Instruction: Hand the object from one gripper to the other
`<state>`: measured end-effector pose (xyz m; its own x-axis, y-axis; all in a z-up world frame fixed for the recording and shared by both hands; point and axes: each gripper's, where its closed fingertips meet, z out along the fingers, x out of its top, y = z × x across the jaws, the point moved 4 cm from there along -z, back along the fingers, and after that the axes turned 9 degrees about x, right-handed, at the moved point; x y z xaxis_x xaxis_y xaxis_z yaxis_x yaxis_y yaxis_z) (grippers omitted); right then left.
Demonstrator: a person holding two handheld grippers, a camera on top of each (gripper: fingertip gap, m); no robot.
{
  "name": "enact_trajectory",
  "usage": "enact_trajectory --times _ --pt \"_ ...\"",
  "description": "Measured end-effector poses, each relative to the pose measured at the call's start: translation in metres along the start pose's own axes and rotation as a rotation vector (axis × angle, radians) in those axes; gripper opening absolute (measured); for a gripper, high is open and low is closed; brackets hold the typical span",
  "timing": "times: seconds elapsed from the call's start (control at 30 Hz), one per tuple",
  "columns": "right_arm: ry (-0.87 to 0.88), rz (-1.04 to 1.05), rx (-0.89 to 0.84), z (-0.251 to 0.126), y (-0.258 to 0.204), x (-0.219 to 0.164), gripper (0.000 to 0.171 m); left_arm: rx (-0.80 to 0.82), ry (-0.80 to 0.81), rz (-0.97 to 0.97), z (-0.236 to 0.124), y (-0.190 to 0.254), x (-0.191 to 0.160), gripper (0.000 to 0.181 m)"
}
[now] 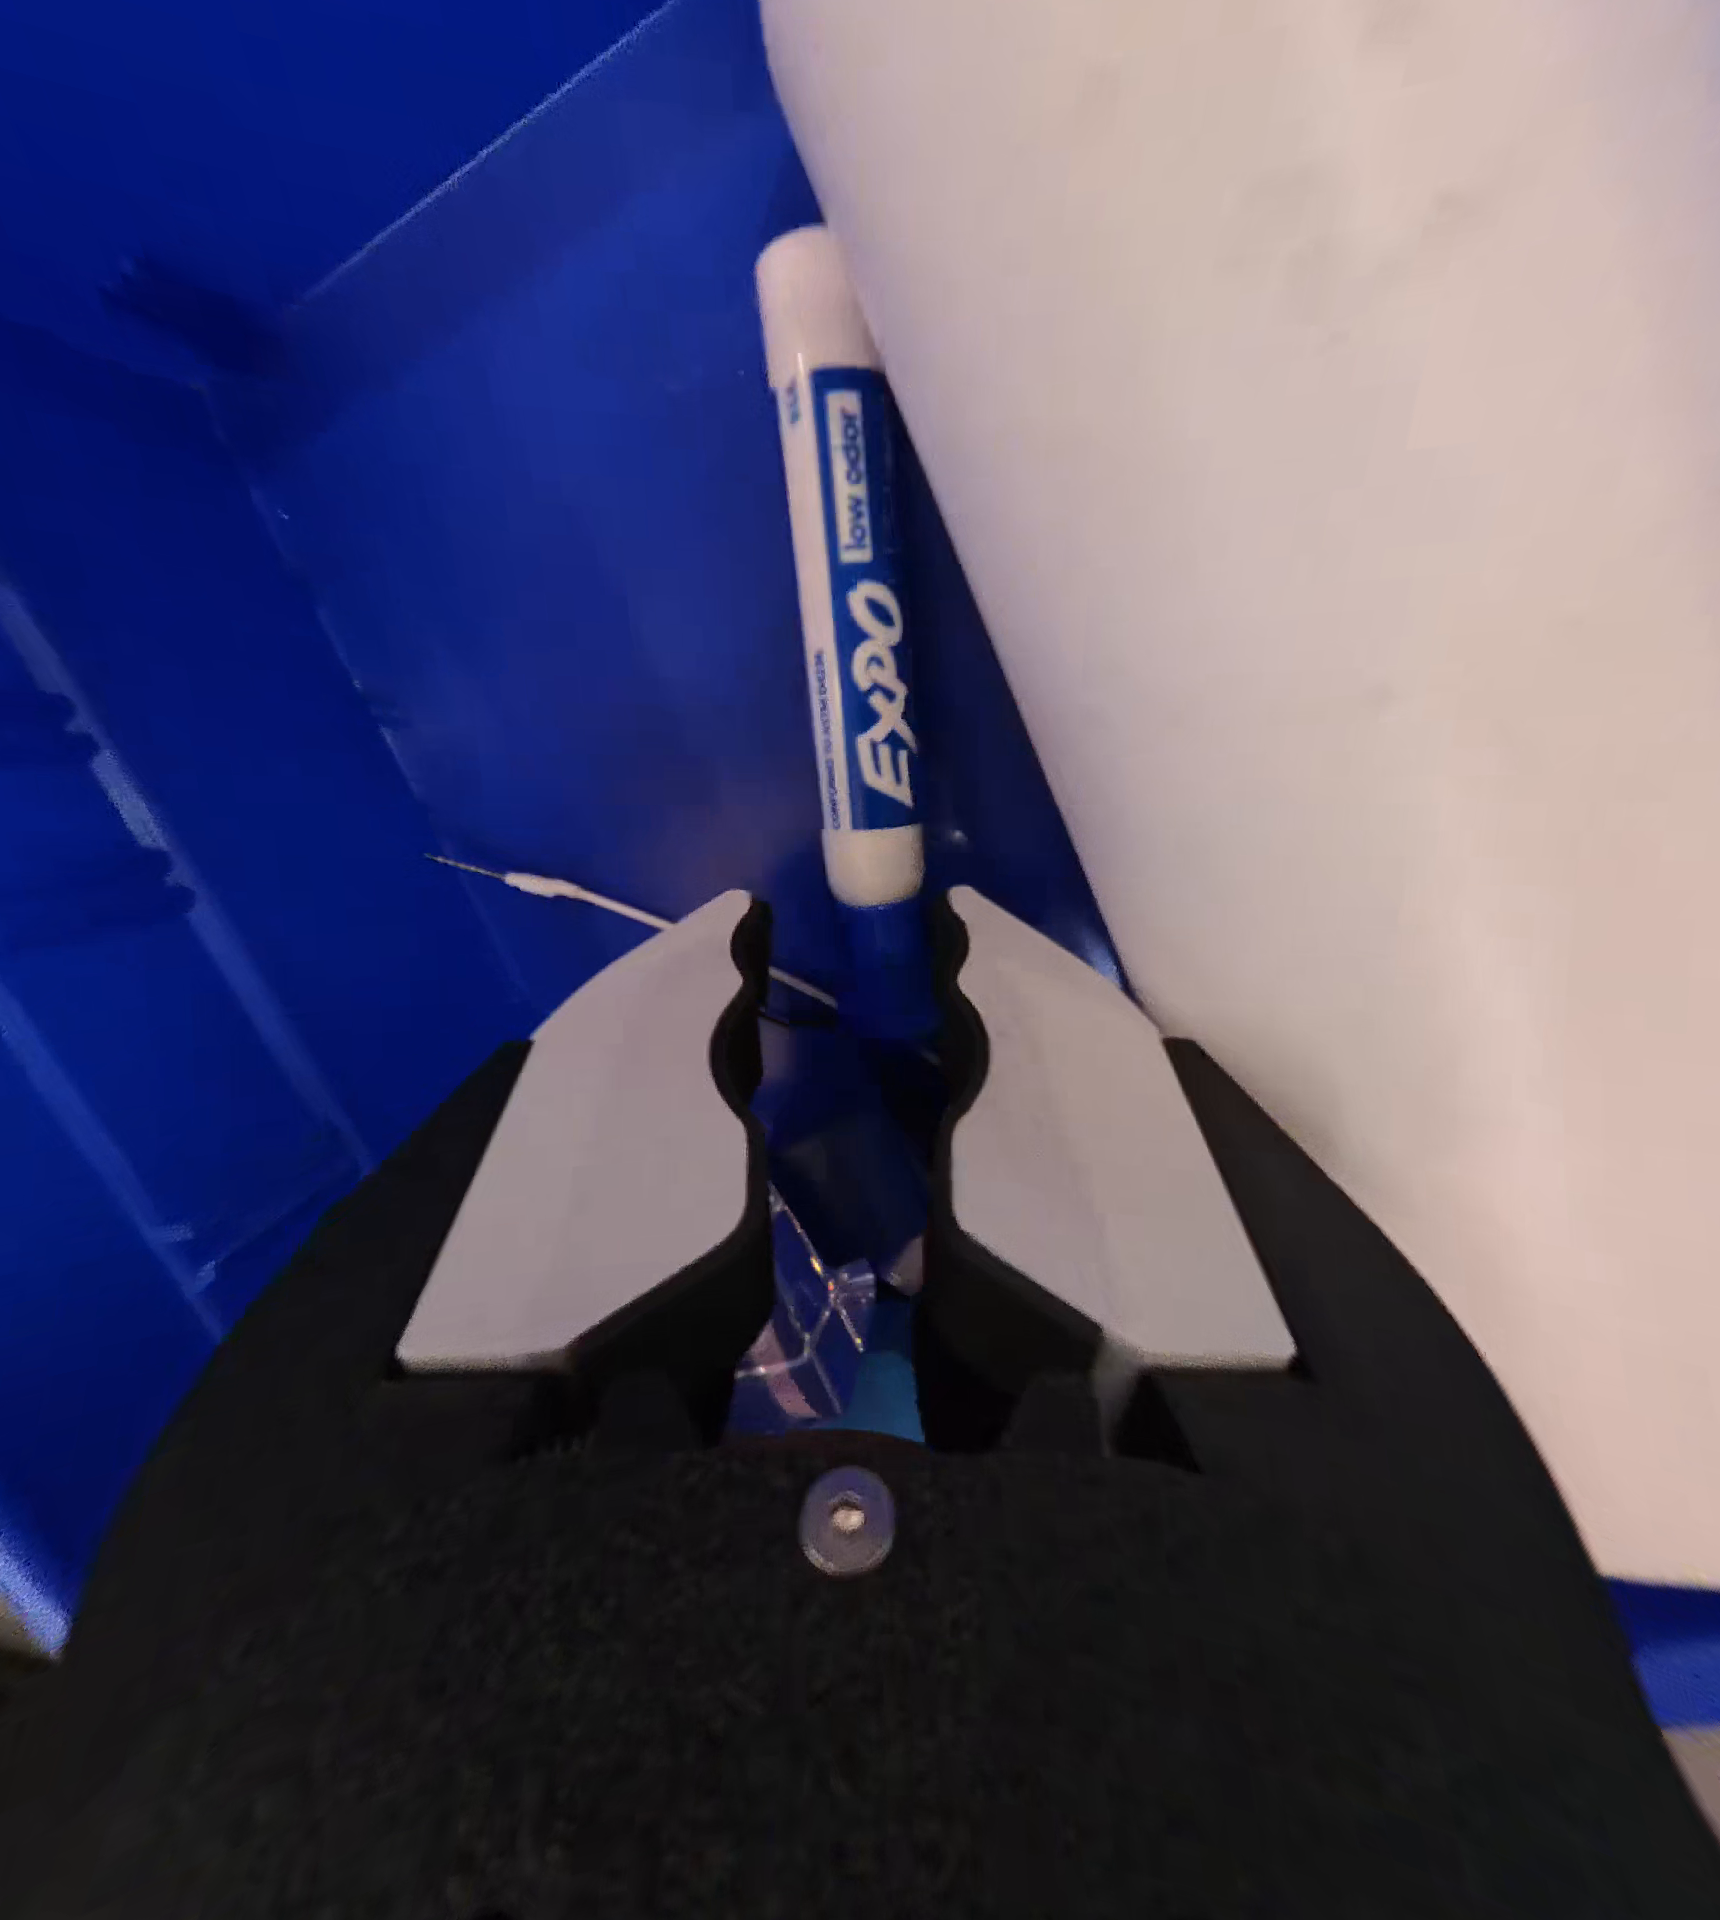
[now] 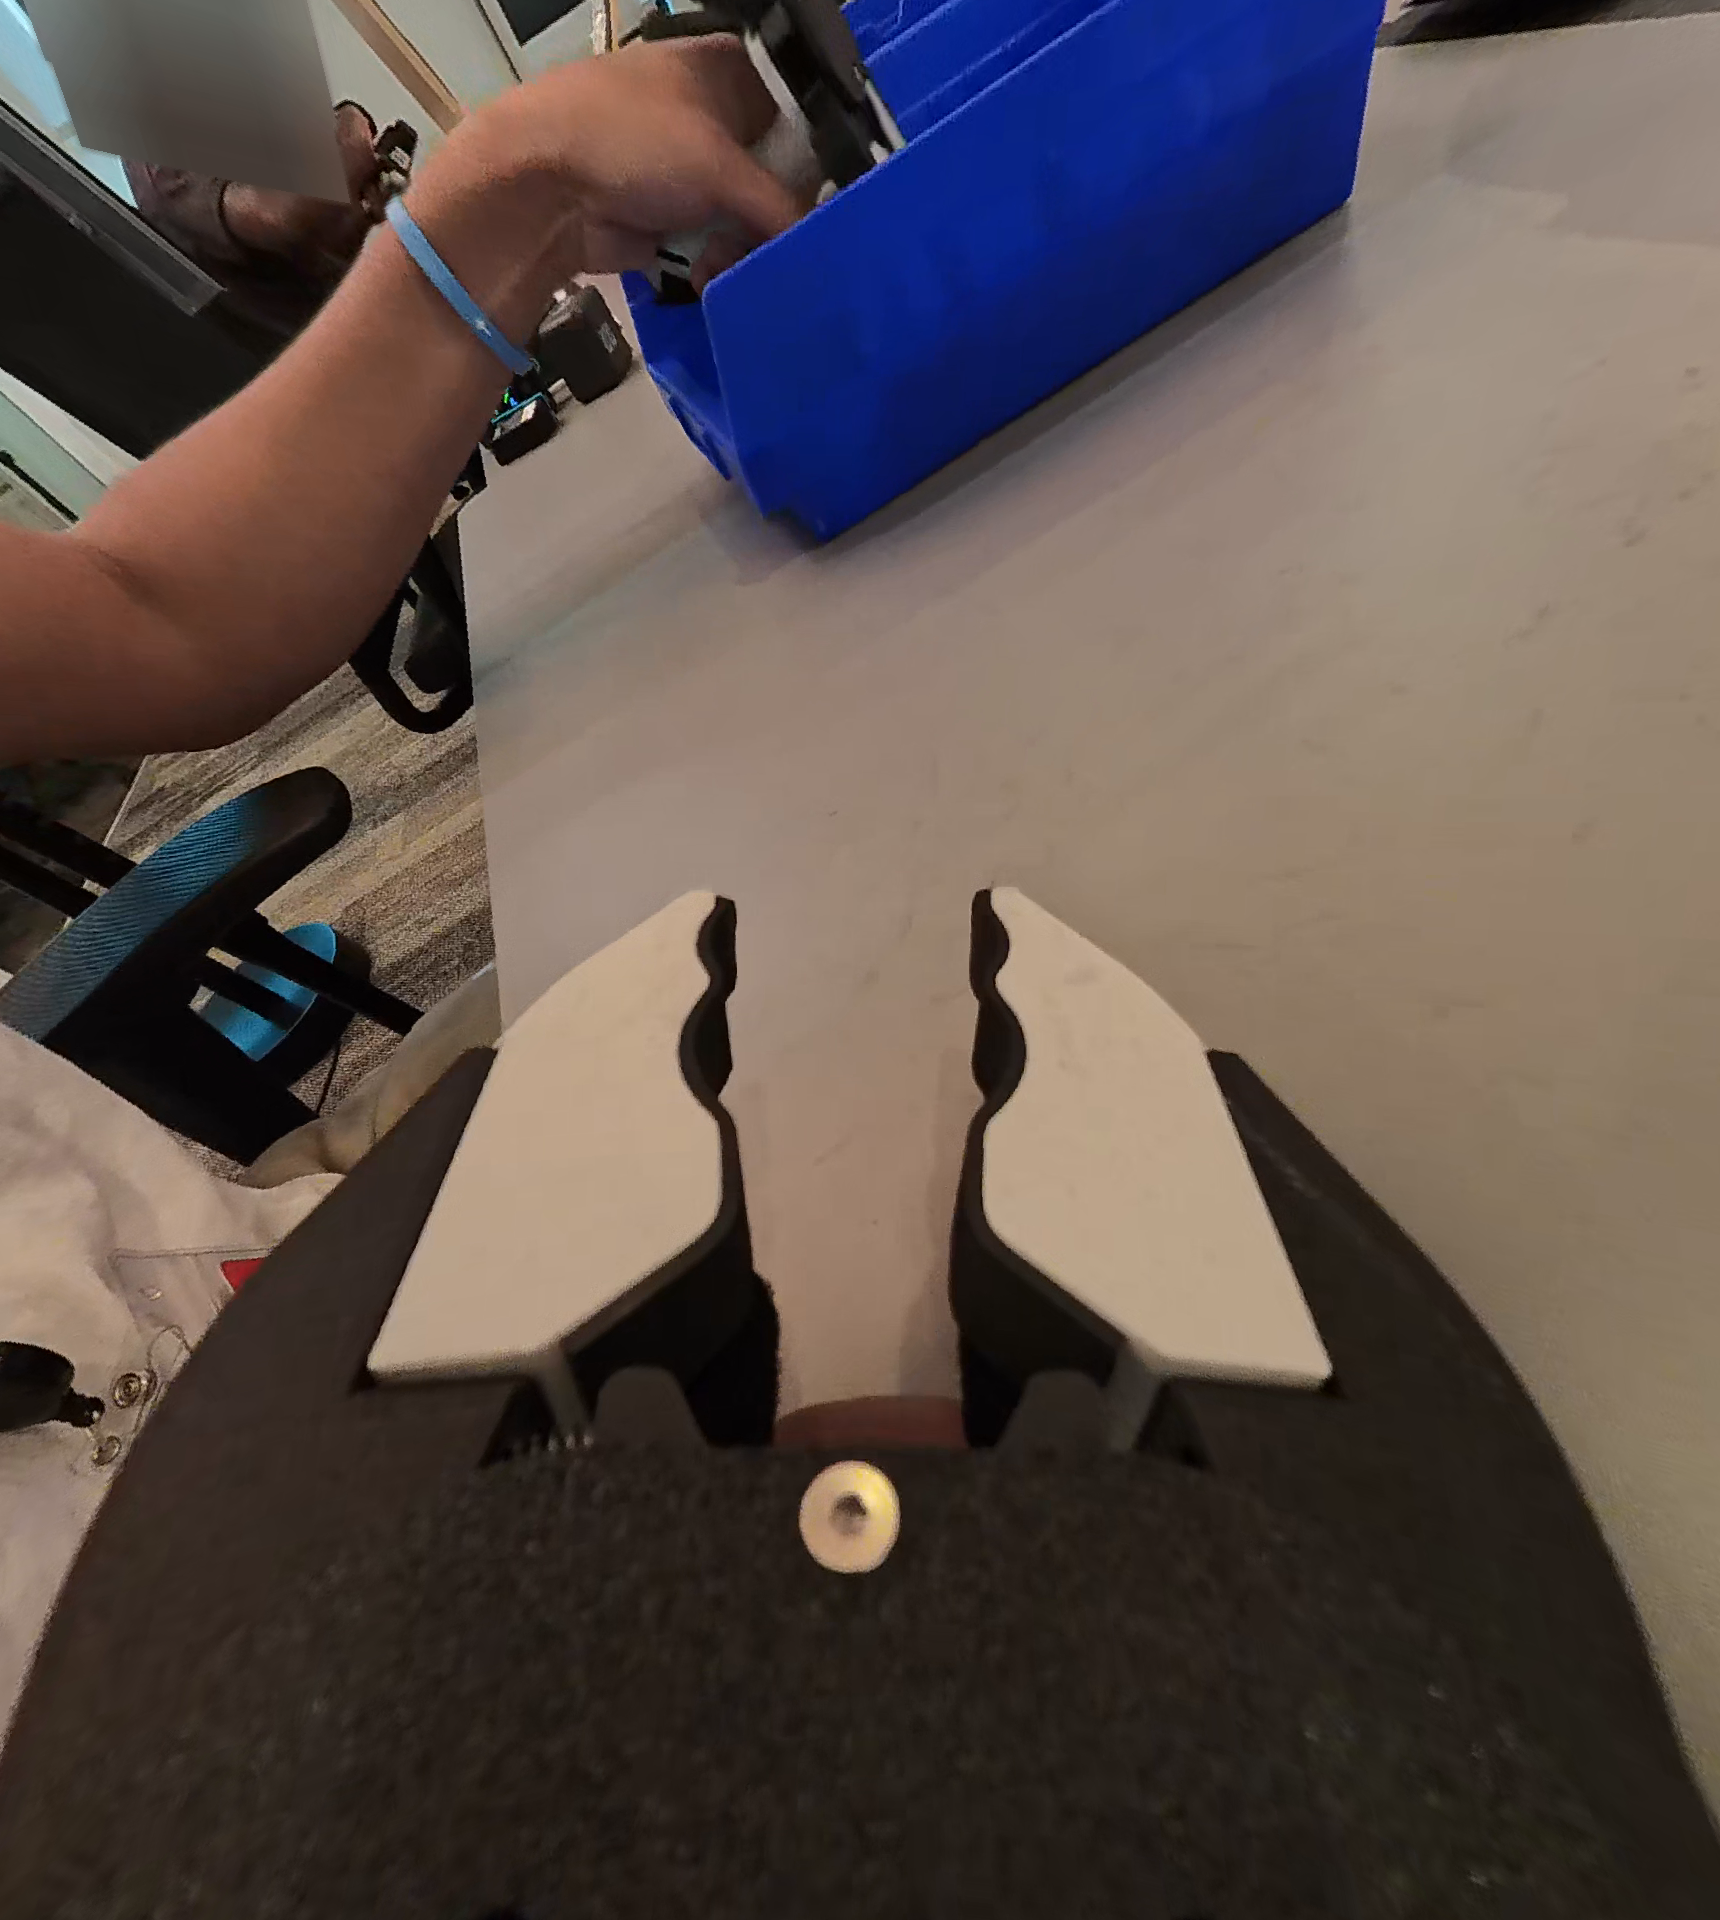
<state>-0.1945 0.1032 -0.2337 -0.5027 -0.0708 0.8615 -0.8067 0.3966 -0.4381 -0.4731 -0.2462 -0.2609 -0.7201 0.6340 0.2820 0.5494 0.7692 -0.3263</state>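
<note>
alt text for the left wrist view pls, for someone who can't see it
The left gripper reaches into a blue bin, its fingers set around the blue cap end of a marker that points away from the camera. A large white object fills the right side, beside the marker.

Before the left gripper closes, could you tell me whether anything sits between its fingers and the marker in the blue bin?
Nothing visible does: the marker points straight out from the left gripper, its blue cap end already between the fingertips. A large white object lies against the marker's right side.
</note>
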Motion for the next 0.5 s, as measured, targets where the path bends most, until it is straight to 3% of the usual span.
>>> enact_trajectory --times 0.1,0.37,0.5 --pt "0.0 0.004 0.001 -0.001 0.0 0.0 0.043 0.027 0.017 0.026 0.003 0.0 0.002 0.018" --pt "0.008 0.013 0.001 -0.004 0.001 0.0 0.043 0.051 0.06 0.057 0.001 -0.001 0.002 0.017" --pt "0.011 0.016 0.002 -0.004 0.001 0.001 0.042 0.232 0.192 0.023 -0.028 -0.024 0.005 0.017"
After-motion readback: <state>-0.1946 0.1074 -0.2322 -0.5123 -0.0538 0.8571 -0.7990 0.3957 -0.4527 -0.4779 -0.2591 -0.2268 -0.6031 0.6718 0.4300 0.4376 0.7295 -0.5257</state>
